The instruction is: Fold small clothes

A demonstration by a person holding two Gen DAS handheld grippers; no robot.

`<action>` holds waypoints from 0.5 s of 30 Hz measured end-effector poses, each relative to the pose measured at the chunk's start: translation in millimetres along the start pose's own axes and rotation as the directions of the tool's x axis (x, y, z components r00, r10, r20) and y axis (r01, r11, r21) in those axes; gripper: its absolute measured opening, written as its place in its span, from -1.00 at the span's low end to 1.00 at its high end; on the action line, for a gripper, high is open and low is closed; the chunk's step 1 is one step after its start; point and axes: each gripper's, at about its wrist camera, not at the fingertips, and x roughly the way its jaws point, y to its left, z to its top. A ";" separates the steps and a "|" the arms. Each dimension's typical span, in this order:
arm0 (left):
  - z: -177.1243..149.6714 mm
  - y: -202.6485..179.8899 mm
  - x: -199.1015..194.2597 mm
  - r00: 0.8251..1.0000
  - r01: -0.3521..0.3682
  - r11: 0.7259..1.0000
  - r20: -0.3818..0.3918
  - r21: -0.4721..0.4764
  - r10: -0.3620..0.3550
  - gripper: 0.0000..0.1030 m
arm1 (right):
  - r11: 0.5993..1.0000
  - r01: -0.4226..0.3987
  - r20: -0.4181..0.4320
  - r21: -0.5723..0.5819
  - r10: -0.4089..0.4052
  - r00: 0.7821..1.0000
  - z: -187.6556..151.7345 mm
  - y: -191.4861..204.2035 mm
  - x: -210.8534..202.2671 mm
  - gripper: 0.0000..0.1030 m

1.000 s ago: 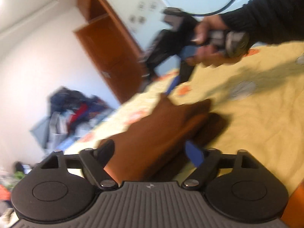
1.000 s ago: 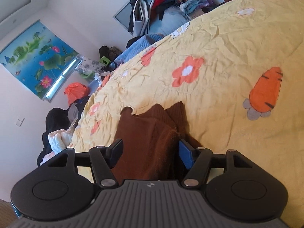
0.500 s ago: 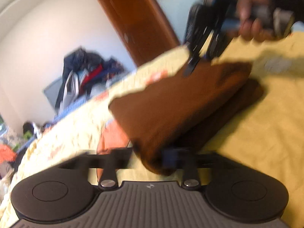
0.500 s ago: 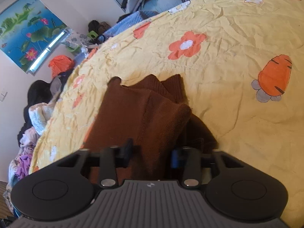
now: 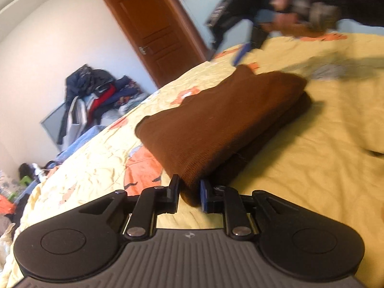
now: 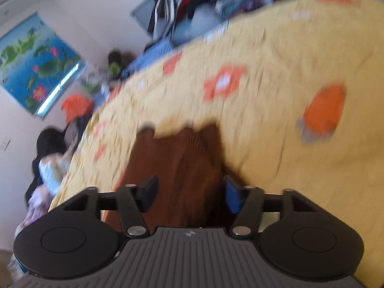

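Left wrist view: a folded brown knit garment (image 5: 220,122) is seen lying on a yellow bedsheet (image 5: 324,144) printed with orange flowers and carrots.
Garment position: its near corner is caught between the fingertips of the left gripper (image 5: 189,193); the rest stretches away toward the upper right.
Left gripper state: the jaws are nearly together, clamped on that corner, though they are opening slightly.
Right gripper, seen from the left: it is blurred, held in a hand (image 5: 288,7) with a dark sleeve above the garment's far end; contact there cannot be told.
Right wrist view: the right gripper (image 6: 190,193) is shown with its jaws apart and opening.
Garment under right gripper: brown cloth (image 6: 182,168) is seen between the spread fingers, but the pads are not pressed on it.
Background: a brown wooden door (image 5: 153,28) and a heap of clothes (image 5: 96,96) are seen against the wall.
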 end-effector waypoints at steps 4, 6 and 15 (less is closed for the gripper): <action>7.5 13.4 -13.8 0.998 0.059 0.997 0.041 -0.054 -0.056 -0.66 | 0.997 0.024 0.023 -0.079 -0.022 0.999 28.5 21.9 15.0 0.23; 12.0 15.8 -14.1 0.997 0.046 0.996 0.064 -0.074 -0.042 -0.36 | 0.990 -0.009 -0.034 -0.137 0.005 0.999 33.0 38.1 39.1 0.23; 10.8 56.3 -0.8 0.998 0.013 0.978 0.060 -0.209 -0.001 0.44 | 0.982 -0.006 -0.189 -0.186 -0.030 0.981 11.3 36.2 98.8 -0.12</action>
